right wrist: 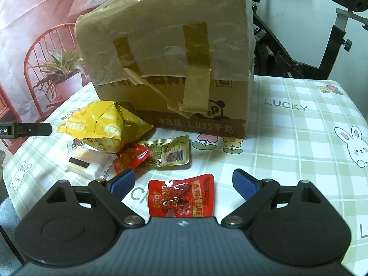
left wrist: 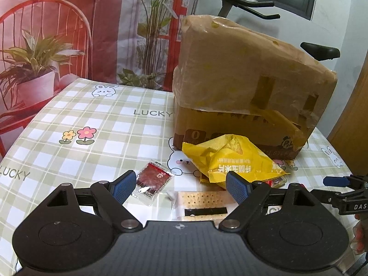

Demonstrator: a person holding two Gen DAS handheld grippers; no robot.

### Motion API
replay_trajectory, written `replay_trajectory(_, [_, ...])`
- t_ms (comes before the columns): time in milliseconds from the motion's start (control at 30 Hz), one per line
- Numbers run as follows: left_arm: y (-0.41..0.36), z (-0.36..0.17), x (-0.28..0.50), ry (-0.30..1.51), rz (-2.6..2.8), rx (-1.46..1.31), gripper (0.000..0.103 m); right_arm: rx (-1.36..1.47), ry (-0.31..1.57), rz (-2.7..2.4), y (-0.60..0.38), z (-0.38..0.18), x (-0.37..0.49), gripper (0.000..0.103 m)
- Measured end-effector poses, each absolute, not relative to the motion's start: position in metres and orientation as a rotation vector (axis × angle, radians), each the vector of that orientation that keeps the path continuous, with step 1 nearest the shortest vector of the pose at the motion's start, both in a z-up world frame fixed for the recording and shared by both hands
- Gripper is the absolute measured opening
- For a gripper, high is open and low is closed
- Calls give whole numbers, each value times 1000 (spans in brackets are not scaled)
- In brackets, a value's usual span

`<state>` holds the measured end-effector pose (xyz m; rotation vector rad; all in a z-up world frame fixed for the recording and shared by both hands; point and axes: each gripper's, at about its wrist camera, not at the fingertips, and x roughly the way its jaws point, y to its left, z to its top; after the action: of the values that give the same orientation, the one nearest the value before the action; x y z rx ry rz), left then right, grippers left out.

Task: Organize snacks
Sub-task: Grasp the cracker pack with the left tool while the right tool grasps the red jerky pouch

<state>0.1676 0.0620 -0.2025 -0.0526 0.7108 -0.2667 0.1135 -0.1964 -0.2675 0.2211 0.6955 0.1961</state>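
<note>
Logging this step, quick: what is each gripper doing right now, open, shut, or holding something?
Left gripper: open, holding nothing; cracker pack lies between its fingers.
Right gripper: open, holding nothing; red packet lies between its fingers.

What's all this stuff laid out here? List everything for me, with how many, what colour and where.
cardboard box: one, brown, taped, at the back of the table.
yellow snack bag: one, yellow, in front of the box, lying partly on the cracker pack.
cracker pack: one, clear wrap over pale crackers, between the left tool's fingers.
dark red packet: one, left of the cracker pack.
gold packet: one, gold with a barcode, right of the yellow bag.
crumpled red packet: one, touching the gold packet.
flat red packet: one, between the right tool's fingers.
tablecloth: one, green-and-white check with rabbits and flowers.
left tool: one, black with blue pads, open.
right tool: one, same colours, open.
</note>
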Motion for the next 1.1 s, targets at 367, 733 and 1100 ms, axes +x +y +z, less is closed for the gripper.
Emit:
replay_trajectory(367, [60,-216,167,738,-296,-62,86,201,732,217,-190,-280,115,94])
replay_trajectory(733, [58,-232,167,776,-303,-71,85,118,774,229,-175,-296,121,93])
replay_trajectory(1100, [53,-239,170,803,-318,-64,84,40,764,241,-159,-301,128,83])
